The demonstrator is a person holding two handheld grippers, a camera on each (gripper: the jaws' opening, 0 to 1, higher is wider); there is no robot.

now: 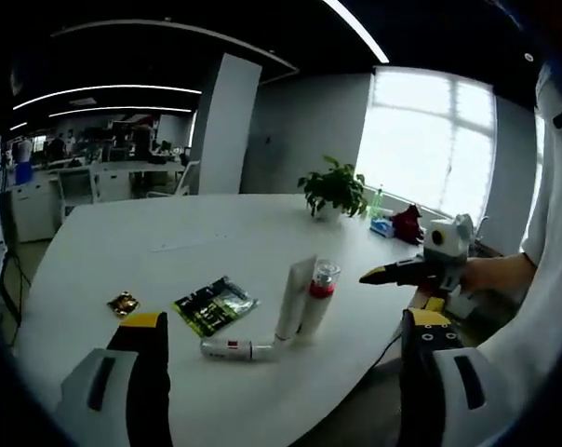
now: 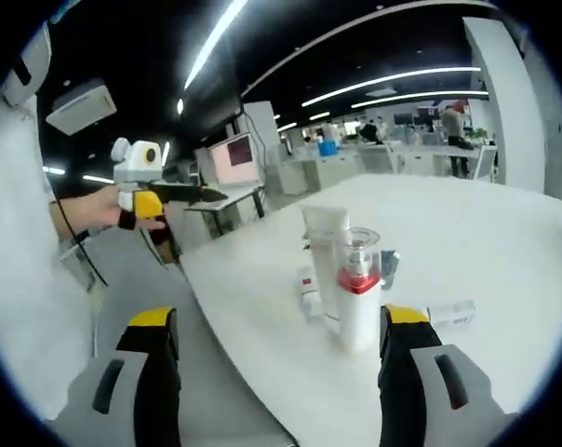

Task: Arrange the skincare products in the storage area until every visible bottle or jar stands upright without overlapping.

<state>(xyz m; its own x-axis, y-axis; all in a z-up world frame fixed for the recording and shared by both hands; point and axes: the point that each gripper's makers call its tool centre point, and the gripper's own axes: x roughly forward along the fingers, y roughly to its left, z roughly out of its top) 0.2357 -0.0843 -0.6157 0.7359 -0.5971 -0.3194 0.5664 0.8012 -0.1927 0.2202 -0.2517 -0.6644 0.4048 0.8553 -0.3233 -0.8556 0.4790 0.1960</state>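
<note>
A: Looking at the risk first. Could knock over the white tube (image 1: 295, 296) and the pump bottle (image 1: 320, 291), standing upright and close together near the right edge of the table (image 1: 169, 237), when reaching for the small bottle (image 1: 227, 348) lying flat just beside the foot of the tube.

B: Agreed. Could also push something off that edge, or roll the lying one away by pinching too near its cap. Better to come from the left, away from the standing pair.

A: And the tools?

B: Left gripper (image 1: 286, 319): spread wide, holding nothing, touching nothing, hovering near the products. Right gripper (image 2: 279, 315): also spread wide, empty, facing the pump bottle from the table edge, not touching it.

A: Worth noting too: a sachet (image 1: 214, 304) lying flat further left, apart from the bottles.
</note>
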